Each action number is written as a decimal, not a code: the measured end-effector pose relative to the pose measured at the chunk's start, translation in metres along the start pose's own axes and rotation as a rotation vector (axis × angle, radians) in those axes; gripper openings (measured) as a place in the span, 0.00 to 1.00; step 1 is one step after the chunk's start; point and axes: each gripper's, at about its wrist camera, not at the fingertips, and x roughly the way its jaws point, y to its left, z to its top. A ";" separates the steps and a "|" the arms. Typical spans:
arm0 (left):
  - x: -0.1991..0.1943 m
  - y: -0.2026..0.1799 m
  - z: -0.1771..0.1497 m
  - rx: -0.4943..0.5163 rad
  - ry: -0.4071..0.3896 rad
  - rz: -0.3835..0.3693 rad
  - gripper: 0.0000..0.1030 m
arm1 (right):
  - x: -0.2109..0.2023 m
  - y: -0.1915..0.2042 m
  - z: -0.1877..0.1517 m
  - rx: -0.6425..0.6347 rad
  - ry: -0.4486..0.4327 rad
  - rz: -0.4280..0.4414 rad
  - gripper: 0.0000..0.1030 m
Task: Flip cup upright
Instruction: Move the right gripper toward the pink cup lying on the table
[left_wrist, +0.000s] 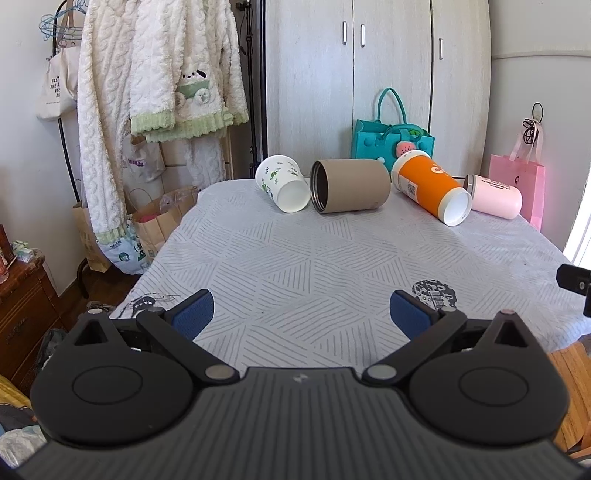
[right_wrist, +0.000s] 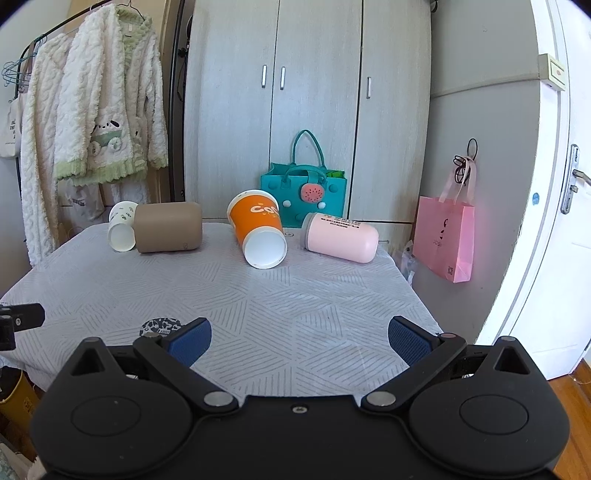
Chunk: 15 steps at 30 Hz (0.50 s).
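Several cups lie on their sides along the far edge of the table: a white printed paper cup (left_wrist: 282, 183) (right_wrist: 122, 231), a brown tumbler (left_wrist: 350, 185) (right_wrist: 169, 227), an orange paper cup (left_wrist: 430, 187) (right_wrist: 259, 228) and a pink tumbler (left_wrist: 493, 196) (right_wrist: 341, 237). My left gripper (left_wrist: 301, 314) is open and empty over the near part of the table. My right gripper (right_wrist: 299, 341) is open and empty too, well short of the cups.
The table wears a grey patterned cloth (left_wrist: 314, 266) (right_wrist: 221, 291). A teal bag (left_wrist: 393, 142) (right_wrist: 303, 195) stands behind the cups before a wardrobe. A pink bag (left_wrist: 517, 184) (right_wrist: 445, 240) hangs right. Robes (left_wrist: 155, 85) hang left. The right gripper's tip (left_wrist: 576, 280) shows at the right edge.
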 end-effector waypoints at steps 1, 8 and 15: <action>0.000 0.001 -0.001 0.000 0.000 -0.004 1.00 | 0.000 -0.001 0.000 0.006 -0.003 -0.002 1.00; -0.004 0.001 -0.002 -0.002 -0.027 -0.018 1.00 | 0.000 -0.005 0.001 0.029 -0.007 -0.017 1.00; -0.012 0.000 -0.003 -0.019 -0.074 -0.047 1.00 | -0.001 -0.003 -0.001 0.022 -0.014 -0.039 1.00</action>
